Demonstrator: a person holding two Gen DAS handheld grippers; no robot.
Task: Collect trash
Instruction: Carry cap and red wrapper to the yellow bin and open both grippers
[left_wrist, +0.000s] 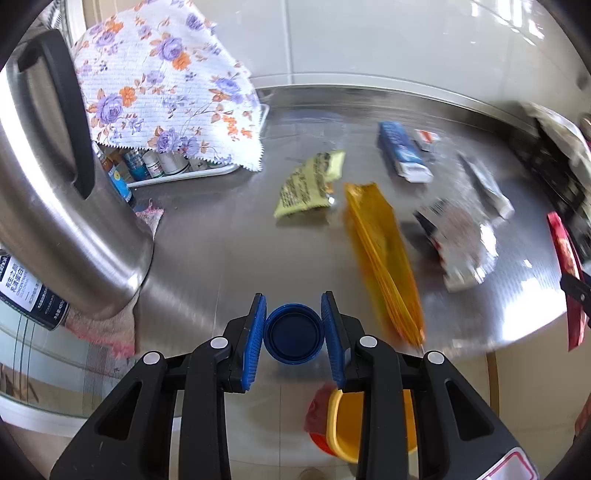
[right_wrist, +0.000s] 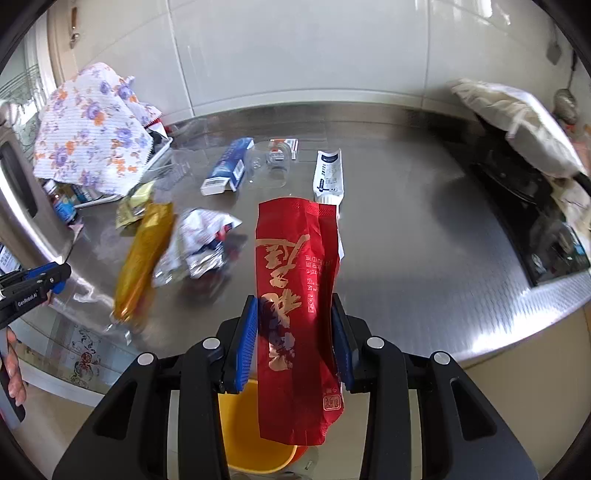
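Note:
My left gripper (left_wrist: 293, 325) is shut on a blue bottle cap (left_wrist: 293, 334), held over the steel counter's front edge above a yellow bin (left_wrist: 343, 424). My right gripper (right_wrist: 294, 332) is shut on a red wrapper with gold lettering (right_wrist: 295, 295), hanging above the same yellow bin (right_wrist: 251, 435). On the counter lie an orange wrapper (left_wrist: 380, 254), a pale yellow packet (left_wrist: 310, 184), a crumpled silver wrapper (left_wrist: 458, 243), a blue toothpaste box (left_wrist: 400, 149) and a white tube (right_wrist: 328, 177).
A steel kettle (left_wrist: 55, 177) stands at the left on a pink cloth. A floral cloth (left_wrist: 162, 81) covers a rack of small bottles. A clear plastic piece (right_wrist: 267, 166) lies at the back. A black stove (right_wrist: 535, 221) with a white bag sits at the right.

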